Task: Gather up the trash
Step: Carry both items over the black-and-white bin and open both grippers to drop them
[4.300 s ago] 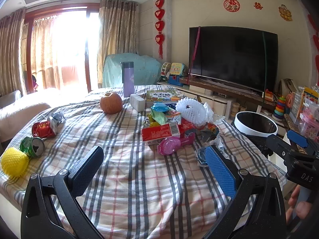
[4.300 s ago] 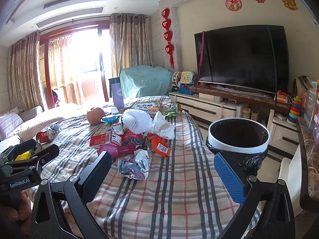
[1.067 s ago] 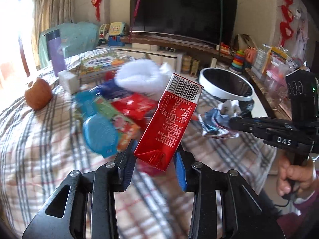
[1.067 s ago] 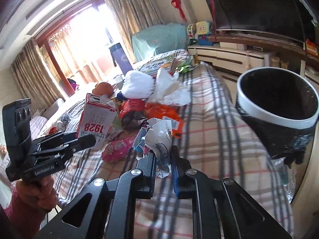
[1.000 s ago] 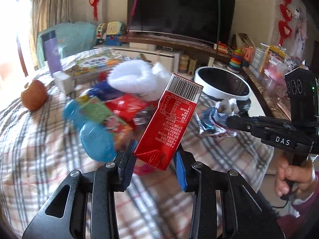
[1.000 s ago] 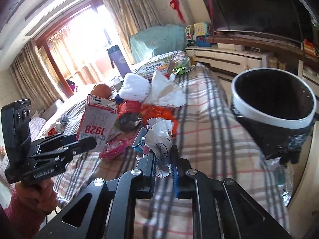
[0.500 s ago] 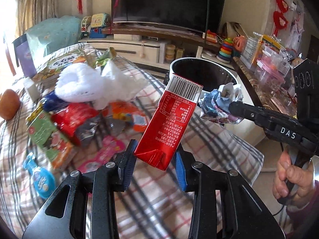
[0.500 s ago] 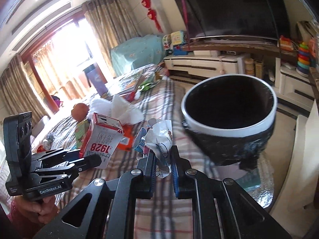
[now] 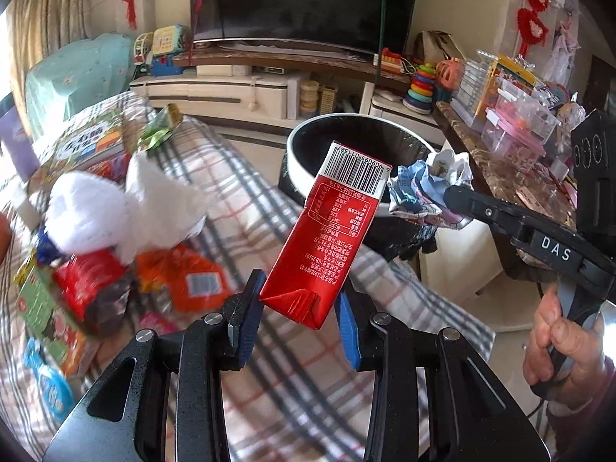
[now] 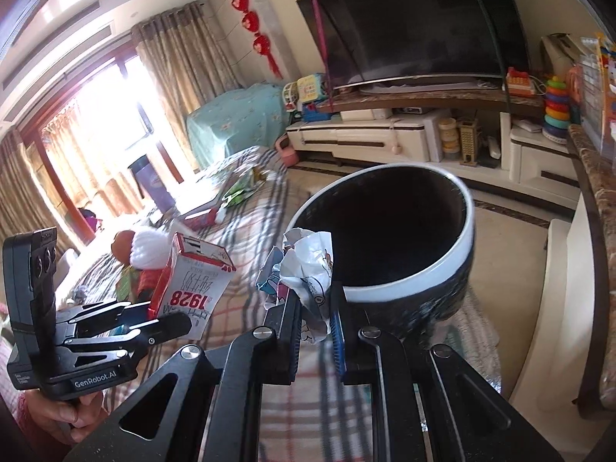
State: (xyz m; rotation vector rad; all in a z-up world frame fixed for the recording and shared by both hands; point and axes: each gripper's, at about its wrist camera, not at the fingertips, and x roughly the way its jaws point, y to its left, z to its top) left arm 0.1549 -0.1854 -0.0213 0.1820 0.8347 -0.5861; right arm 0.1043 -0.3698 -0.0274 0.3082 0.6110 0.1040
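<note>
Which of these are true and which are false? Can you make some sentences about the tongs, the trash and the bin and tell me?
1. The left tongs hold a red carton. True.
2. The right tongs are empty. False: they pinch a crumpled wrapper.
3. The bin has a white rim and a dark inside. True.
4. The carton is already in the bin. False: it is held in the air, in front of the bin.
5. The television is showing a cartoon. False: its screen is dark.

Carton (image 9: pixel 333 236) left of wrapper (image 9: pixel 427 192), bin (image 9: pixel 346 142) behind both.
</note>
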